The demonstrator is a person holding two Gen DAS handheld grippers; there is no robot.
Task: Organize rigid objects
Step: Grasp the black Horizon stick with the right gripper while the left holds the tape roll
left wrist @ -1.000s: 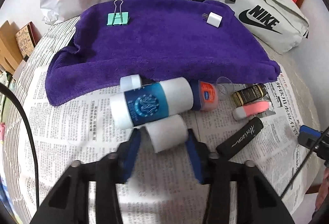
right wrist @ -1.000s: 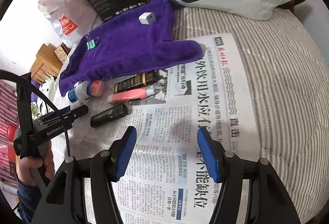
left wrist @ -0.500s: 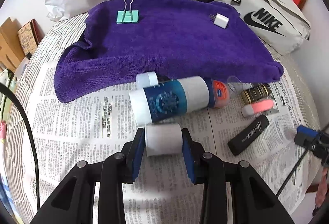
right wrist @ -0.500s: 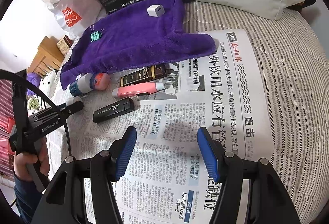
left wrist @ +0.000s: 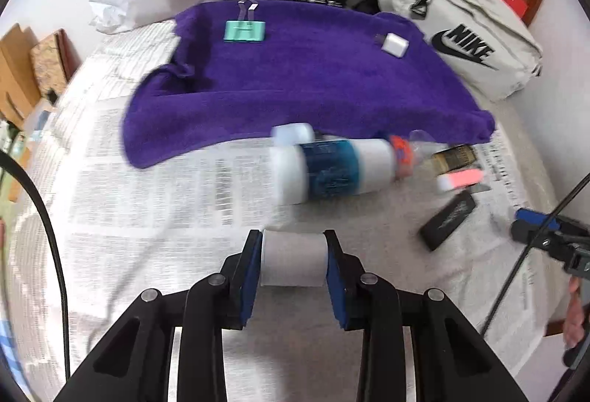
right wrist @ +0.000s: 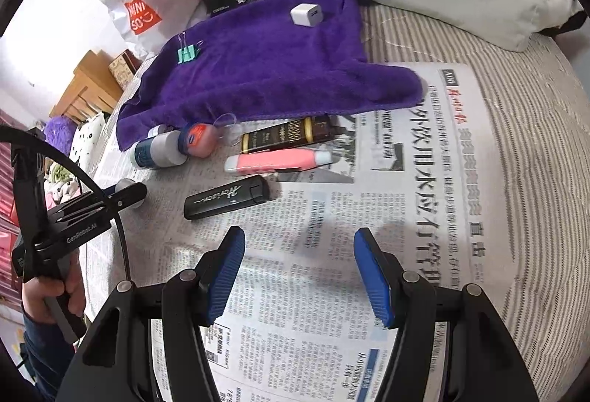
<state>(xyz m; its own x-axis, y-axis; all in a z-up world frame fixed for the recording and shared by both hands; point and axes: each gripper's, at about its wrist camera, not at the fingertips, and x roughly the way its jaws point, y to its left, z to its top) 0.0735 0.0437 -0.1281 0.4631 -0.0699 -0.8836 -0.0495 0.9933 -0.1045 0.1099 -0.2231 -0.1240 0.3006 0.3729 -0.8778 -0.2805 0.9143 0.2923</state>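
The left claw [left wrist: 294,264] grips a small white cylinder [left wrist: 293,260] across its flat ends, the blue pads having just closed on it, so it cannot roll free above the newspaper [left wrist: 155,195]. Just beyond lies the blue-labelled bottle [left wrist: 332,171], then the purple towel [left wrist: 313,77] carrying a green binder clip [left wrist: 244,30] and white charger [left wrist: 394,44], probably the sorting spot. The right claw [right wrist: 298,276] hangs open, empty, near the black stick [right wrist: 225,198].

Light: you get bright, even room light — soft shadows.
Blur: your left view smears.
Edges: fisheye-bent, dark corners.
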